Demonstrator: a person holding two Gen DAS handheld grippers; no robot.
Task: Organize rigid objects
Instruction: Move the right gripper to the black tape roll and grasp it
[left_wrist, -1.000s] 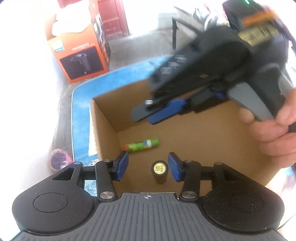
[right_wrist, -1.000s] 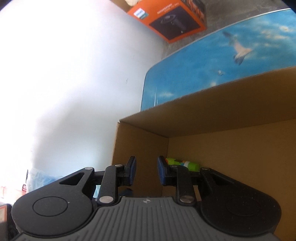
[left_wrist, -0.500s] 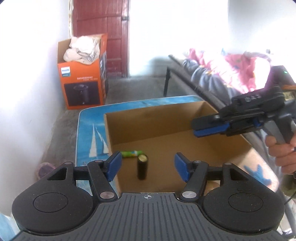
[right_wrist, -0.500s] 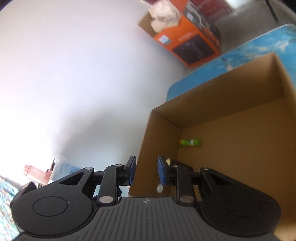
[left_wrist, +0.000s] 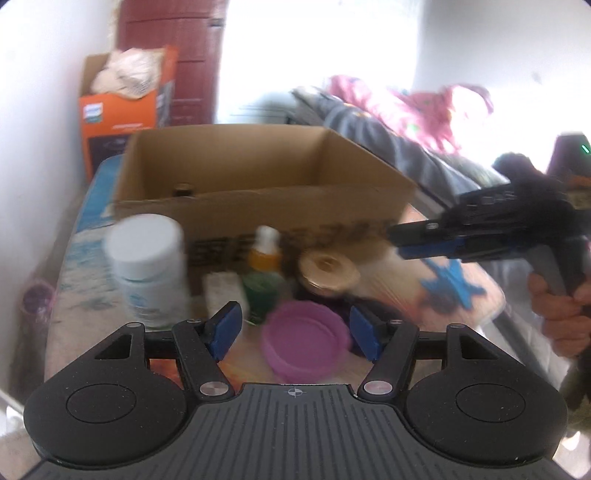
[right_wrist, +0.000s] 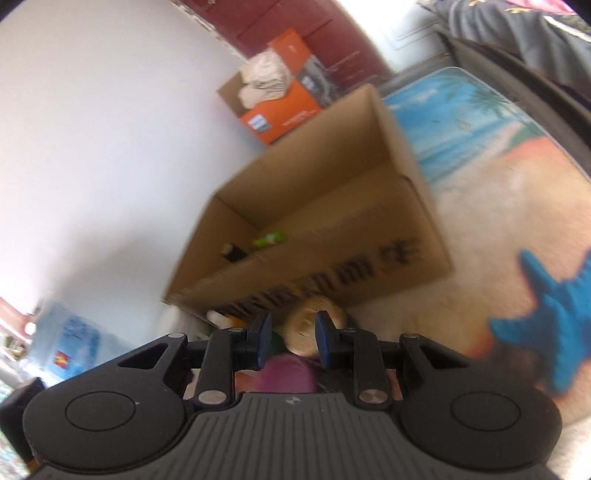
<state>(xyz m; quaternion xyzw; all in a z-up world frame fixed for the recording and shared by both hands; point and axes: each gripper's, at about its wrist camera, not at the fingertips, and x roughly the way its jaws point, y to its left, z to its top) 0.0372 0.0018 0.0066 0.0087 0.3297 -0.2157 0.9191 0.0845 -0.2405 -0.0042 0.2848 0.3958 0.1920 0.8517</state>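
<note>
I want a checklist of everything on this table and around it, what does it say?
Surface: beach-print table top, partly bare.
Job's things: cardboard box holding a dark bottle and a green tube; in front stand a white bottle, an orange-necked bottle, a tan lid and a purple lid.
Clutter: blue starfish.
Grippers: left gripper open, empty; right gripper narrowly open, empty.
Cables: nothing seen.
Surroundings: orange box, red door, bedding.
</note>
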